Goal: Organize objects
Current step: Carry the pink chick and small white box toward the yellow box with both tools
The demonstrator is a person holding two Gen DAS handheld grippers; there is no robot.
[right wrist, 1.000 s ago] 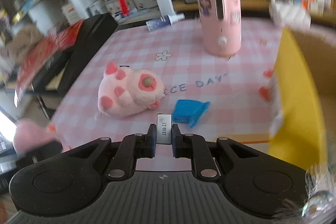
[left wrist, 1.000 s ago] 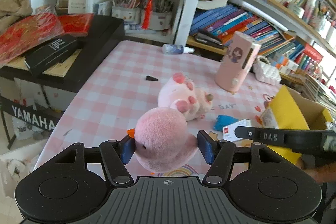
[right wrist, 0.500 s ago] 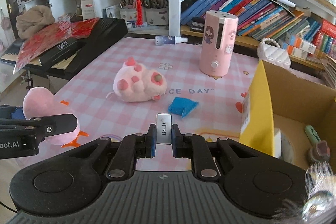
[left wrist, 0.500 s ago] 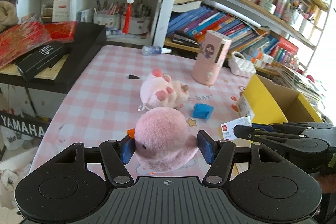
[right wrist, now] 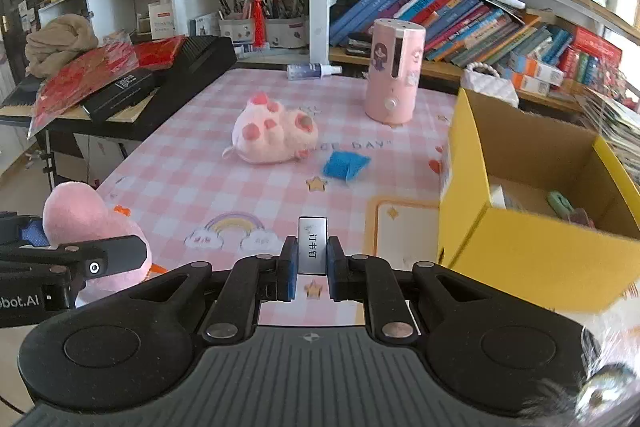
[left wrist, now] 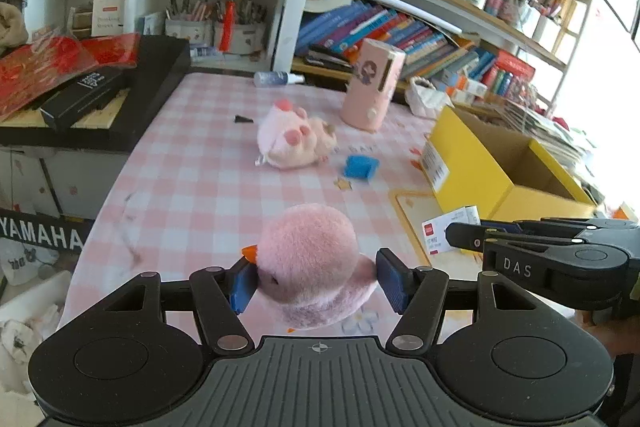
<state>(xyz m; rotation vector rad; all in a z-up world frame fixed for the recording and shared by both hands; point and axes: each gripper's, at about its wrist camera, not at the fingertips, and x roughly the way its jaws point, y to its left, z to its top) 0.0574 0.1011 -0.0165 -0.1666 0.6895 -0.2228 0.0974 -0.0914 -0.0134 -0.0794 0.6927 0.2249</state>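
Both grippers risen above table; left gripper (left wrist: 316,283) jaws clamp pink plush (left wrist: 310,269), right gripper (right wrist: 312,267) jaws clamp staple box (right wrist: 312,245).

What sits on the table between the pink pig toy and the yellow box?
A small blue packet lies flat there, between the pig toy and the yellow box, touching neither. Around it is only checked tablecloth. The right wrist view shows it best.

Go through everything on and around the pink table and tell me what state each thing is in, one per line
left gripper: shut on the pink duck plush, held above the table.
right gripper: shut on the small staple box.
pink pig plush: lying on its back, paws up.
yellow cardboard box: open, a few items inside.
pink cylinder: upright.
spray bottle: lying on its side.
blue pouch: flat on the cloth.
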